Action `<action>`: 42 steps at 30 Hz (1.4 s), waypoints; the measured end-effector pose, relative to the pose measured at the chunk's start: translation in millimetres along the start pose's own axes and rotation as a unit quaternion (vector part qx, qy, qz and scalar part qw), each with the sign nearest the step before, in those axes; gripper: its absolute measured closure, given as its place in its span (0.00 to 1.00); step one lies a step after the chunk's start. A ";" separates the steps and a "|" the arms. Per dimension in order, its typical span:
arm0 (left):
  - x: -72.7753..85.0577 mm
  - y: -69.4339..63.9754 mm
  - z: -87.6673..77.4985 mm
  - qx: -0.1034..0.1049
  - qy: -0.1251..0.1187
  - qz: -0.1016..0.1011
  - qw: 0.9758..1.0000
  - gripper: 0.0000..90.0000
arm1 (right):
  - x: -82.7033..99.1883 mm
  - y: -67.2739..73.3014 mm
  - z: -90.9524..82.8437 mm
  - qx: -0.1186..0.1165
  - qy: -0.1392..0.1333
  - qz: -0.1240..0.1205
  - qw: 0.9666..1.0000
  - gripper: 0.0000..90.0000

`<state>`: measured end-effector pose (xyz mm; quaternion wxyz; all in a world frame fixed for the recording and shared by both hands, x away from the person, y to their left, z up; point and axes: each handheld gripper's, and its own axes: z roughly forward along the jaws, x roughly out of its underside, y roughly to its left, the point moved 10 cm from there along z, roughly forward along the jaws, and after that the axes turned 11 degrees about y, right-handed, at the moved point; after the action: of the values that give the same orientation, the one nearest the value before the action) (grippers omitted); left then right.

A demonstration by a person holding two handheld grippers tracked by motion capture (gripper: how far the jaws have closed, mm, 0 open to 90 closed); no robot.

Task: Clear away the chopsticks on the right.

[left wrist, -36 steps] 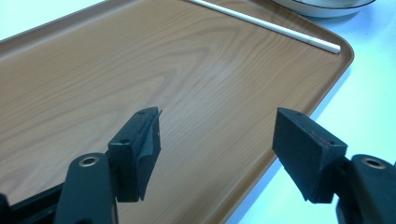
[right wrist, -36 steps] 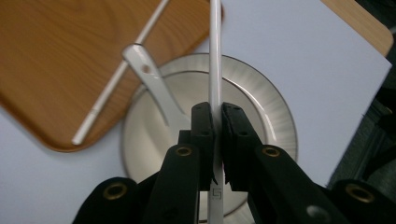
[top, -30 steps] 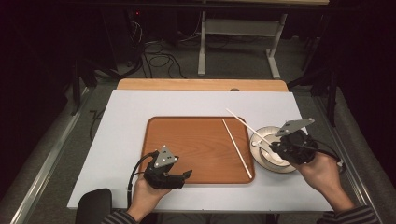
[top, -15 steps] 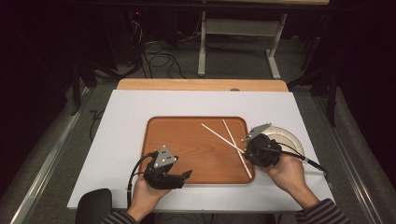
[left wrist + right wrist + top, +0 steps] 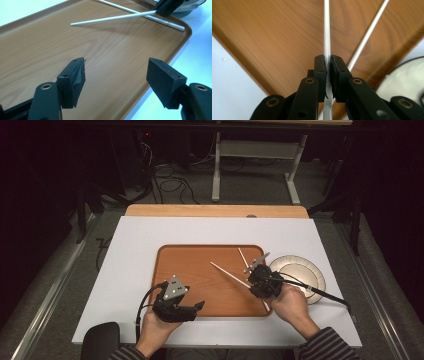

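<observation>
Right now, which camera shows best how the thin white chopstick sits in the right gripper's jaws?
The right gripper view: the thin white chopstick runs between the shut black jaws. The left gripper view shows its free length above the brown wooden tray; the high view shows it small.

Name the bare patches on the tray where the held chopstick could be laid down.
The tray's left and middle are bare, between its left rim and the held chopstick. Crowded: the right edge, where the second chopstick lies, beside the right gripper and plate.

White chopsticks [image 5: 227,271], wood-grain brown tray [image 5: 185,270]
</observation>
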<state>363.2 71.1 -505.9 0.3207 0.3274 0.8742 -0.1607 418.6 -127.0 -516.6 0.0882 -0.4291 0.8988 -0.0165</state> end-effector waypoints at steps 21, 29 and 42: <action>0.4 -1.5 0.4 0.002 0.001 0.004 1.000 0.35 | 1.8 8.8 27.8 0.007 0.017 -0.009 1.000 0.94; 0.5 -2.0 -0.6 0.002 -0.001 0.003 1.000 0.35 | 5.5 -3.6 28.0 0.032 0.011 0.012 0.999 0.93; 1.0 -3.2 2.1 0.003 0.004 0.005 1.000 0.35 | -3.2 14.2 26.5 -0.001 -0.032 -0.016 0.999 0.98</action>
<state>361.4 68.2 -507.9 0.3169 0.3334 0.8732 -0.1608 414.3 -114.3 -543.7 0.1159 -0.4442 0.8884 -0.0036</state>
